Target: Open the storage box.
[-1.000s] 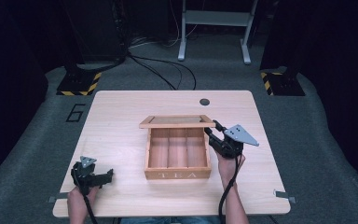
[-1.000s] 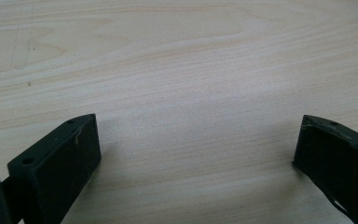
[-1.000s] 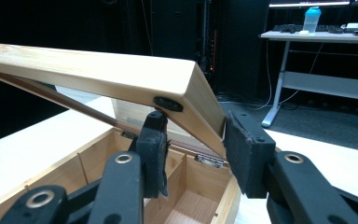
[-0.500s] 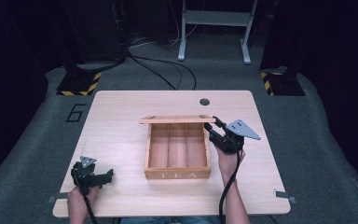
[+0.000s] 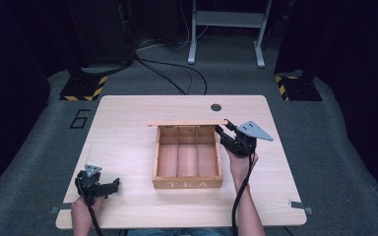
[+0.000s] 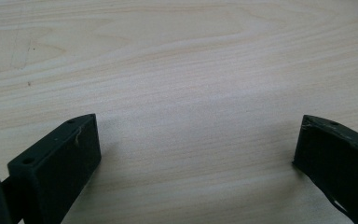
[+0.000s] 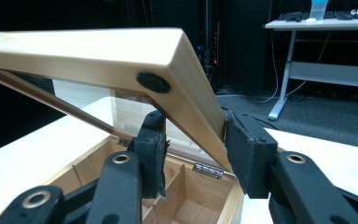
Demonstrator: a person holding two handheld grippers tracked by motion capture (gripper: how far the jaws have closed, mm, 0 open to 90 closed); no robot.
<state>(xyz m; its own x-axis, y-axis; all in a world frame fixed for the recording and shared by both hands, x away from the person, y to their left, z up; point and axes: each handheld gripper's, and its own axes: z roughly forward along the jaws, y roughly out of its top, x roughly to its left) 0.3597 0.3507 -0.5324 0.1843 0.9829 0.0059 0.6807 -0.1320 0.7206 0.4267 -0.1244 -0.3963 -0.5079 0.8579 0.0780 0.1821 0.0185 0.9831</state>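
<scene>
Left claw (image 5: 114, 183): rested at the near left of the tabletop (image 5: 128, 147), well apart from the box; its jaws are spread wide over bare wood, with nothing between them.
Tea box (image 5: 187, 184): set at the middle of the tabletop, "TEA" lettered on its near wall, three compartments seen, apparently empty.
Lid (image 7: 121, 53): hinged at the far wall, raised and tilted; it is seen edge-on from above.
Right claw (image 7: 193, 147): placed just right of the box's far right corner; the lid's side frame is pinched between its pads.
Round dark spot (image 5: 216, 107): seen far of the box, possibly a hole in the tabletop.
</scene>
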